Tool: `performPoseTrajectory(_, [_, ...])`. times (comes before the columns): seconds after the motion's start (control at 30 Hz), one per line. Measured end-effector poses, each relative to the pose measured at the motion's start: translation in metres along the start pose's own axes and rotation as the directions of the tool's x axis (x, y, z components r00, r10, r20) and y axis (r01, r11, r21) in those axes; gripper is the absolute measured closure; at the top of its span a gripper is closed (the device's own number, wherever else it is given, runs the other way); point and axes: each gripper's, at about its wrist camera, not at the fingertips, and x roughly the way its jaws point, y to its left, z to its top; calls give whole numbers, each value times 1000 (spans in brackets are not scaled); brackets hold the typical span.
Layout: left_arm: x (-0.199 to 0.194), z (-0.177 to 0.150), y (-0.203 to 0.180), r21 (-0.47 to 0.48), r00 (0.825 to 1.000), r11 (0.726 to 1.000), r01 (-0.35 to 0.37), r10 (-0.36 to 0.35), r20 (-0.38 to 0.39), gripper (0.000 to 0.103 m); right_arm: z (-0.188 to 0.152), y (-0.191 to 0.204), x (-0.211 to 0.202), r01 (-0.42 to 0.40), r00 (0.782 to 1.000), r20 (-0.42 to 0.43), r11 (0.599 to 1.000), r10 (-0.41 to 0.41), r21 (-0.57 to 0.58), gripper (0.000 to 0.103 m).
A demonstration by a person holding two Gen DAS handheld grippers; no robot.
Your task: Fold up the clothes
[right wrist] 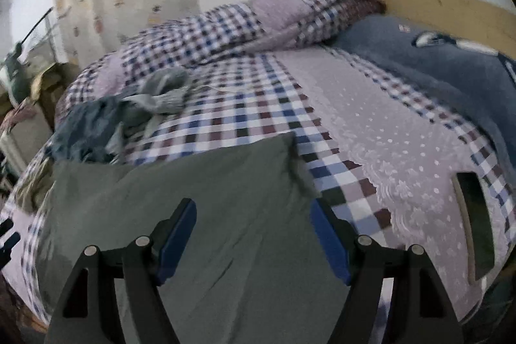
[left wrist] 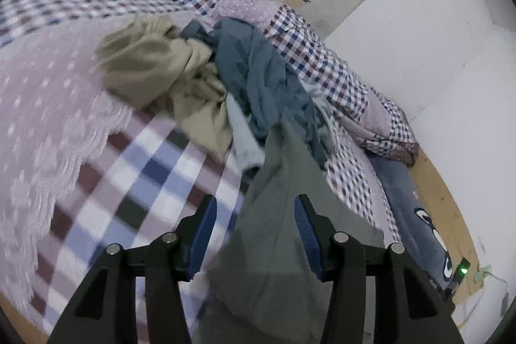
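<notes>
Grey-green garment point(right wrist: 200, 215): spread on the bed point(right wrist: 371, 118), beneath both grippers.
Left gripper point(left wrist: 256, 236): released — straddling cloth.
Right gripper point(right wrist: 253, 237): released.
Technique: pinch matching edges — fold evenly.

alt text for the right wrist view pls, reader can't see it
The right gripper hangs open over a grey-green garment spread on a checked bedspread. A pile of crumpled clothes lies at the far left, a blue blanket at the far right.
</notes>
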Motion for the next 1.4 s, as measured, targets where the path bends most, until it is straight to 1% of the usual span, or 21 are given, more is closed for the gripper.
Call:
performPoseTrajectory(0.07, [-3,-14,3,-17,1000,1000,6,-7,-18,32,-16,16,-17,2,1000,31,999,-1,-53,22])
performPoseTrajectory(0.1, [-5,-21,5,-22,1000,1000,6,-7,-25,30,-23,23,-22,8,999,38,997,-5,-78,21])
performPoseTrajectory(0.17, [-9,-33,2,14,999,1000,-27,27,-26,21,-36,36,-29,10,999,36,994,-6,-110,20])
performPoseTrajectory(0.2, [-10,-38,0,31,999,999,-43,44,-30,20,-41,41,-31,8,999,32,993,-4,-120,18])
performPoseTrajectory(0.33, [-18,-56,-2,57,997,997,-57,60,-55,20,-59,58,-39,-15,1000,20,990,18,-137,10])
performPoseTrajectory(0.4, [-22,-65,-3,69,994,994,-79,83,-66,20,-68,67,-43,-26,999,18,988,29,-154,6])
performPoseTrajectory(0.53, [-28,-80,-1,105,987,986,-127,136,-81,20,-86,93,-53,-89,996,9,971,94,-221,1])
performPoseTrajectory(0.57, [-30,-84,1,104,986,986,-134,143,-89,20,-89,98,-56,-105,994,7,966,110,-236,1])
performPoseTrajectory(0.7, [-28,-94,14,64,978,990,-127,136,-155,20,-102,119,-63,-151,987,2,939,159,-308,1])
performPoseTrajectory(0.83, [-24,-97,25,14,974,997,-73,74,-216,20,-113,138,-69,-173,982,6,910,189,-375,1])
performPoseTrajectory(0.97, [-15,-101,28,51,962,993,-106,115,-247,20,-124,148,-71,-181,979,10,888,204,-423,1])
performPoseTrajectory(1.07, [-7,-103,26,59,956,995,-86,99,-277,20,-126,149,-69,-180,979,6,882,203,-435,1])
performPoseTrajectory(1.13, [-2,-106,21,88,953,993,-80,102,-286,20,-126,147,-69,-184,978,7,885,206,-427,1])
performPoseTrajectory(1.23, [3,-111,11,147,952,986,-76,116,-285,20,-126,144,-67,-189,977,9,889,212,-416,1])
performPoseTrajectory(1.3, [6,-114,5,190,950,978,-87,139,-281,20,-126,144,-67,-188,977,13,885,214,-425,1])
performPoseTrajectory(1.4, [9,-115,2,214,948,972,-96,155,-279,20,-127,143,-64,-183,978,9,881,208,-437,1])
